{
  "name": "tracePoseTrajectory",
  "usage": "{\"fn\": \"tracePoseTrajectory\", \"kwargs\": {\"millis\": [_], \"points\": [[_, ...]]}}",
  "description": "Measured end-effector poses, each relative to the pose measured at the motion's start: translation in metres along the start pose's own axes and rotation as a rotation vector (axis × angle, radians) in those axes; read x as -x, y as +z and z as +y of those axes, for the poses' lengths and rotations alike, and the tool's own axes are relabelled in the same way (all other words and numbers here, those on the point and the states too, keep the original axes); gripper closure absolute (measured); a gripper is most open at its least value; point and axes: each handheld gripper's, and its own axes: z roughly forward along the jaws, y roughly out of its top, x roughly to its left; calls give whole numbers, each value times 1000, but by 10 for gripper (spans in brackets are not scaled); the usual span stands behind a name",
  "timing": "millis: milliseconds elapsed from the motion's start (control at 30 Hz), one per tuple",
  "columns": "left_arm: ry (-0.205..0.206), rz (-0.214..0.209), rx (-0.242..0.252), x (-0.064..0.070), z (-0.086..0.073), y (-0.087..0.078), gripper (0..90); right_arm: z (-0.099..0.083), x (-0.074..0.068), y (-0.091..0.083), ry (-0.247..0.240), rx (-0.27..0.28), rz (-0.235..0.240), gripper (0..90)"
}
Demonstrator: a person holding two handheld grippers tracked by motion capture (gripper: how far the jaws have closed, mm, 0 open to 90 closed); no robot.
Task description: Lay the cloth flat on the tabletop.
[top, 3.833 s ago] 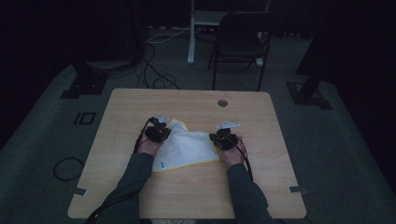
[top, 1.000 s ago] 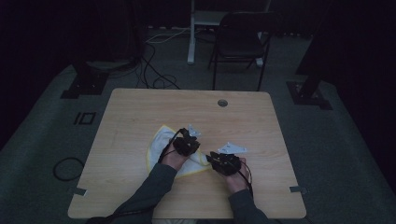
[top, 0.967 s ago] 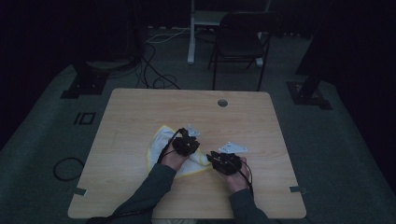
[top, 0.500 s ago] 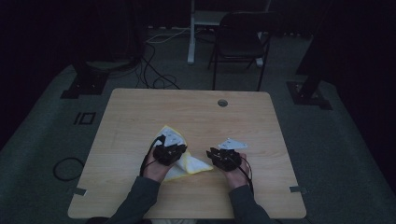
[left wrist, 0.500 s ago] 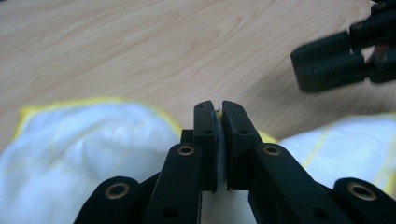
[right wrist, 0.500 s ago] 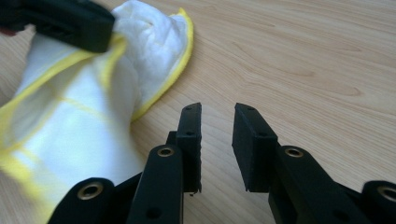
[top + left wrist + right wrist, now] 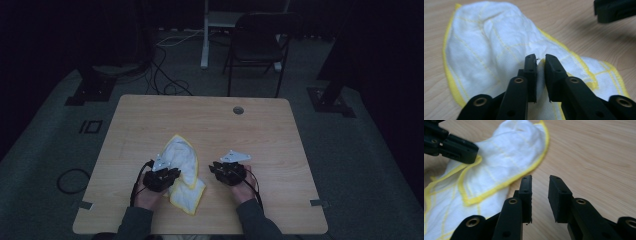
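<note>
One cloth [image 7: 182,170], white with a yellow hem, lies half folded on the desk [image 7: 260,125] near the front edge. It looks soft, thin and light, so it will sag and slide; the hem or a corner is the best place to grip. The left claw [image 7: 540,62] is clamped on a fold of it. The right claw [image 7: 540,185] stands apart, empty, just beside the hem.
</note>
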Motion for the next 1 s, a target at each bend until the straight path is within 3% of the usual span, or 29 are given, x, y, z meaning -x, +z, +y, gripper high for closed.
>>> {"fn": "tracePoseTrajectory", "kwargs": {"millis": [133, 267, 500, 800, 1000], "points": [[4, 9, 34, -2, 0, -9, 733, 1, -10, 4, -18, -4, 26, 724], [-15, 30, 57, -7, -2, -21, 725, 2, -28, 7, -67, 0, 59, 690], [-36, 55, 30, -13, -14, -25, 742, -1, -49, 16, -115, -26, 100, 610], [-63, 79, 1, -17, -23, -25, 777, -8, -59, 29, -168, -90, 94, 550], [-89, 110, -15, -22, -28, -25, 792, -9, -64, 35, -208, -127, 61, 537]]}}
